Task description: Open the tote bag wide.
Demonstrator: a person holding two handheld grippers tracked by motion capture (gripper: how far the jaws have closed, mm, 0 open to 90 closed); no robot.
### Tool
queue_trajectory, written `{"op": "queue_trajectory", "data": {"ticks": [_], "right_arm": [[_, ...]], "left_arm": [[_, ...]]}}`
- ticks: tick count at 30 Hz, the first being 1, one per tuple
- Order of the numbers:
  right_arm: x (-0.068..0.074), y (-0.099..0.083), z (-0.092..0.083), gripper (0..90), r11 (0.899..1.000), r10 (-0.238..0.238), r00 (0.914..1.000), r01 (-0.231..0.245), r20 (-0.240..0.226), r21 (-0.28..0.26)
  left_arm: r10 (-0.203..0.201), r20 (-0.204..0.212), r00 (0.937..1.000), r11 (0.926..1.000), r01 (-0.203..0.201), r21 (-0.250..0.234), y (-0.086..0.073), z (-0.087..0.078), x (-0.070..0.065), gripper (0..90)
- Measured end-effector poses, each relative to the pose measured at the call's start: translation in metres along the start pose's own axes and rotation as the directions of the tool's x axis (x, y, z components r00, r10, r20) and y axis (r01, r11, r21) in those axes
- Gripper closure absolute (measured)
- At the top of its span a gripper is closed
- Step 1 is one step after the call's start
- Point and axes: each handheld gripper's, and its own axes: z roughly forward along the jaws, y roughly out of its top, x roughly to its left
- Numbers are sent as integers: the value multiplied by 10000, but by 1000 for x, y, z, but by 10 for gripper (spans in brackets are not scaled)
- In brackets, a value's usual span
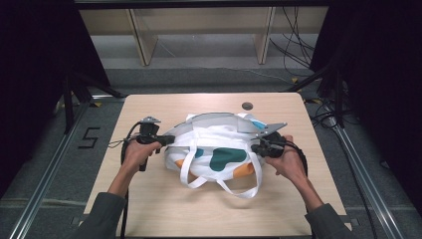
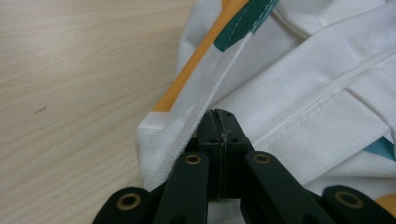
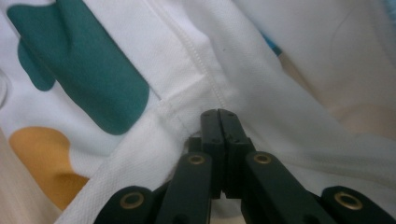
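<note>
On the desk [image 1: 149, 199] there's a white tote bag [image 1: 214, 154] with green and orange blobs, sitting mid-desk with its straps flopped toward the person. Left tool [image 2: 217, 122] is pinched tight on the bag's left edge, right by the zipper seam. Right tool [image 3: 219, 122] is clamped on the white fabric at the bag's right end. Both hands sit low beside it.

Grey floor [image 1: 199, 79]; wooden shelf frame [image 1: 199, 25]; dark curtains [image 1: 30, 74]
</note>
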Motion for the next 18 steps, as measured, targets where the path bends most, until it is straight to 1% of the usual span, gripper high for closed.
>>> {"op": "queue_trajectory", "data": {"ticks": [1, 2, 3, 4, 5, 6, 7, 8, 9, 10, 11, 12, 13, 14, 15, 16, 17, 18], "right_arm": [[-2, 3, -4, 900, 9996, 12, 10000, -12, -7, -286], [-3, 7, -11, 900, 9987, 155, 9999, -158, -76, -489], [-3, 7, -11, 900, 9987, 155, 9999, -158, -76, -489], [-4, 12, -14, 900, 9947, 210, 9998, -211, -19, -1006], [-6, 25, -19, 900, 9917, -80, 10000, 82, 22, -1282], [-5, 32, -18, 900, 9886, -83, 9999, 103, 136, -1502], [-3, 39, -17, 899, 9899, -189, 9998, 195, 61, -1405], [-3, 39, -17, 899, 9899, -189, 9998, 195, 61, -1405], [-2, 46, -14, 899, 9887, -327, 9995, 323, 1, -1464], [-1, 53, -10, 899, 9892, -400, 9992, 390, -42, -1413], [1, 64, -1, 897, 9885, -399, 9992, 399, 28, -1461], [1, 69, 4, 897, 9880, -346, 9993, 367, 166, -1499], [1, 69, 4, 897, 9880, -346, 9993, 367, 166, -1499], [0, 76, 13, 897, 9930, -63, 9998, 85, 186, -1182], [0, 76, 13, 897, 9930, -63, 9998, 85, 186, -1182], [-1, 77, 20, 897, 9931, -28, 9996, 60, 280, -1173], [-1, 77, 26, 898, 9959, 4, 9998, 15, 205, -905], [-1, 76, 31, 900, 9985, -7, 9999, 1, -109, -544]], "left_arm": [[71, 12, 10000, 10000, -70, -61, 3, -2, -1, 884], [71, 12, 10000, 10000, -70, -61, 3, -2, -1, 879], [79, 25, 10000, 9998, -78, -197, 6, -4, -3, 879], [170, -12, 9999, 9993, -170, -326, 10, -7, -6, 875], [464, 20, 9989, 9976, -462, -519, 21, -10, -15, 873], [592, 90, 9982, 9965, -585, -596, 27, -11, -21, 871], [731, 148, 9972, 9951, -719, -675, 34, -10, -28, 869], [731, 148, 9972, 9951, -719, -675, 34, -10, -28, 868], [939, 197, 9954, 9933, -923, -695, 41, -10, -34, 868], [1051, 215, 9942, 9923, -1034, -683, 47, -8, -40, 865], [1412, 242, 9897, 9892, -1401, -442, 59, 0, -51, 863], [1571, 271, 9872, 9874, -1565, -248, 65, 5, -54, 861], [1571, 271, 9872, 9874, -1565, -248, 65, 5, -54, 861], [1518, 232, 9881, 9884, -1516, -89, 73, 17, -58, 863], [1518, 232, 9881, 9884, -1516, -89, 73, 17, -58, 864], [1391, 340, 9897, 9903, -1391, -27, 76, 23, -60, 864], [1407, 452, 9890, 9900, -1411, 48, 78, 28, -62, 864], [1385, 548, 9888, 9901, -1395, 147, 80, 33, -63, 864]]}}
